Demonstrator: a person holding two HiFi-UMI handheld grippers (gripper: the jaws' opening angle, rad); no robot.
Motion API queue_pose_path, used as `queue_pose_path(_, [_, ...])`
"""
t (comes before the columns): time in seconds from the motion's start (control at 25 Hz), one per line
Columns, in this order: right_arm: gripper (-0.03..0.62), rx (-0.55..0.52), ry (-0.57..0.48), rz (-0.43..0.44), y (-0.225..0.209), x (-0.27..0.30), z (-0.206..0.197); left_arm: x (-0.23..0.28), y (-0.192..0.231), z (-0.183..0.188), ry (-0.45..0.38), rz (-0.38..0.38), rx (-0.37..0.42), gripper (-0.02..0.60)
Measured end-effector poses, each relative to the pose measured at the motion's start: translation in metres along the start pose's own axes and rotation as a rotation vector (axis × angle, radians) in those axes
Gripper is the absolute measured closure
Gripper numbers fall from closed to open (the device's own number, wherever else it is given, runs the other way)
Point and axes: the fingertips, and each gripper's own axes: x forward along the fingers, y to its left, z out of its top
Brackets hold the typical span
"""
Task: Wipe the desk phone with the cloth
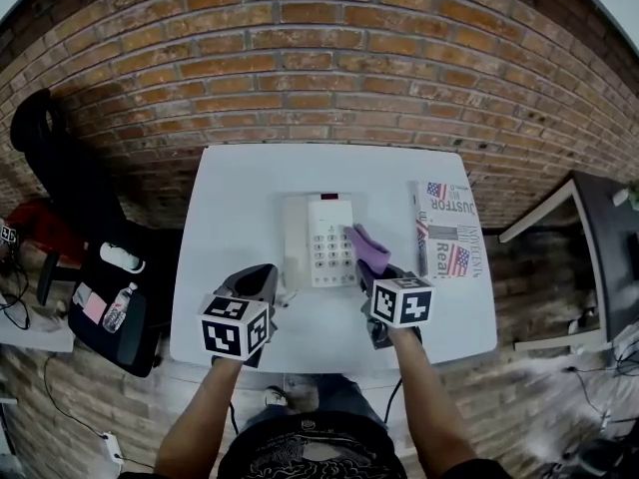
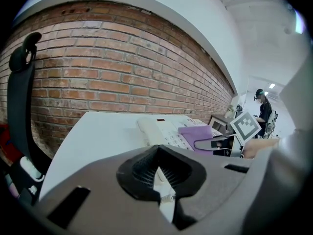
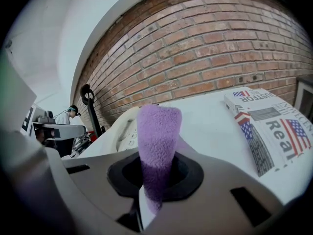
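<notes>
Brick-backed worktop (image 1: 240, 198) | white desk phone (image 1: 318, 239) ahead, right edge hidden under fuzzy purple cloth (image 1: 369, 247) | right hand-held gripper (image 1: 373, 272) pinches cloth | left hand-held gripper (image 2: 157, 174) closed, empty

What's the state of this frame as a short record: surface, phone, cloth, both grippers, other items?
surface: white table
desk phone: white, mid-table, handset on its left side
cloth: purple, held at the phone's right edge
right gripper: fingers shut on cloth
left gripper: fingers together, nothing held, near the phone's front-left corner
other: folded newspaper lying right of the phone
</notes>
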Motion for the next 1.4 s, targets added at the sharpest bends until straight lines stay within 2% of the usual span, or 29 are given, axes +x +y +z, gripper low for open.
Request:
queue_pose_path(0.72, [0.549,0.079,-0.047,-0.036,0.026,-0.027,-0.036,-0.039,-0.006,-0.026,-0.006,-0.056,0.022,0.577])
queue_pose_path(1.04, [0.549,0.219,-0.107,-0.024,0.044,-0.024,-0.046,-0.059,0.003,-0.045,0.002,-0.051,0.016,0.577])
queue_pose_path(1.4, [0.549,0.252,-0.137,0.002,0.077,-0.009,-0.051,-0.073,0.015,-0.050,0.003,-0.047,0.038,0.577])
